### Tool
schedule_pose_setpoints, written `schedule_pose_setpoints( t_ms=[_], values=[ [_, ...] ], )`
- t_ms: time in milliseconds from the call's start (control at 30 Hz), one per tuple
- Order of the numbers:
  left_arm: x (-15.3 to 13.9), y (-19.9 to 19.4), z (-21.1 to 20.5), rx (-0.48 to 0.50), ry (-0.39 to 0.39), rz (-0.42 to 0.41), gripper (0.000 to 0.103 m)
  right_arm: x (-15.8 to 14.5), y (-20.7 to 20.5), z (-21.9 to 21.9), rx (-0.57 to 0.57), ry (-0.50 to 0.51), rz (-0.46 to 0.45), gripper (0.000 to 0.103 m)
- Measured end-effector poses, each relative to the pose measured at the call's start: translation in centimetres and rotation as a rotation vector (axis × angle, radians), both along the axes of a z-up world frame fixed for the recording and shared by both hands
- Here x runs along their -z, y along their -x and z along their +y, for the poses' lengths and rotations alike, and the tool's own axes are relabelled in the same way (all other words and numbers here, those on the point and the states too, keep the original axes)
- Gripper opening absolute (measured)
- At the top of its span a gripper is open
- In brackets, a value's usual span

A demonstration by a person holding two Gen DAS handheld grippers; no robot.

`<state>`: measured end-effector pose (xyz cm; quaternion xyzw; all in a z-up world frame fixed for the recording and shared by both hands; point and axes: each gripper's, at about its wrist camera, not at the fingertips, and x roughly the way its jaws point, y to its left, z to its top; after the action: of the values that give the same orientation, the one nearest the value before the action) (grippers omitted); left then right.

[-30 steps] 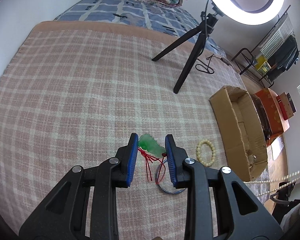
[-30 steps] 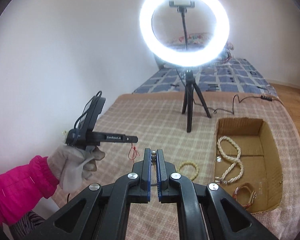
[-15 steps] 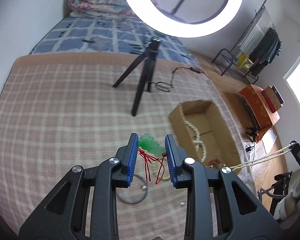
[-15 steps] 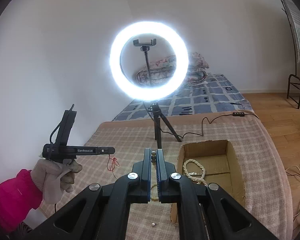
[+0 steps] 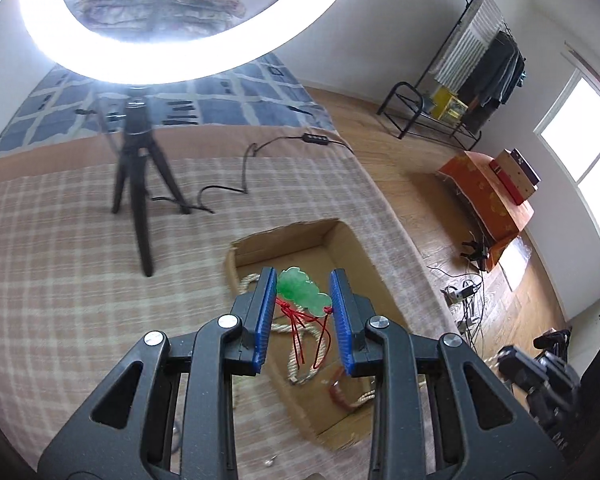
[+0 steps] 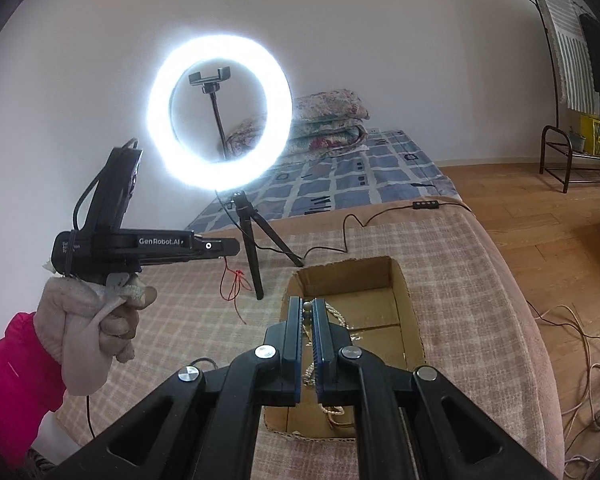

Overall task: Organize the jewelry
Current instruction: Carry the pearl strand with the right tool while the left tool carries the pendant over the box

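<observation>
The green pendant [image 5: 302, 292] sits clamped between the blue pads of the left gripper [image 5: 303, 293], jaws partly closed on it, its red cord [image 5: 300, 334] dangling. In the left wrist view it hangs at lower centre, above the cardboard box [image 5: 356, 252] on the plaid blanket [image 5: 60, 264]. The right gripper [image 6: 307, 308], bottom centre of its view, is pinched tight on a beaded necklace [image 6: 307, 307] over the box. A gloved hand [image 6: 88, 320] holds the left gripper at left.
</observation>
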<state>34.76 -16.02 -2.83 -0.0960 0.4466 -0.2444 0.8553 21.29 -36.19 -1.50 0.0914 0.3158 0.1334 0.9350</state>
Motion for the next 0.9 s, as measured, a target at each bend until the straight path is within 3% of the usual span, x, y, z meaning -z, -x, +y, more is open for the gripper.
schedule_pose_setpoints(
  t_ms=[433,733,867,900],
  values=[
    [3.9,-1.7,-8.6,0.073,-0.053,0.041,0.027,3.0,-1.1,-0.8,0.0,0.015,0.081,0.002],
    [4.4,-1.5,-10.2,0.083,-0.084,0.035,0.027,4.0,-1.2,-1.1,-0.002,0.028,0.115,0.002],
    [4.1,-1.6,-10.2,0.072,-0.082,0.025,0.027,4.1,-1.1,-1.2,-0.009,0.027,0.117,0.008],
    [4.0,-1.6,-10.1,0.071,-0.081,0.023,0.029,4.1,-1.0,-1.1,-0.012,0.028,0.117,0.014]
  ],
)
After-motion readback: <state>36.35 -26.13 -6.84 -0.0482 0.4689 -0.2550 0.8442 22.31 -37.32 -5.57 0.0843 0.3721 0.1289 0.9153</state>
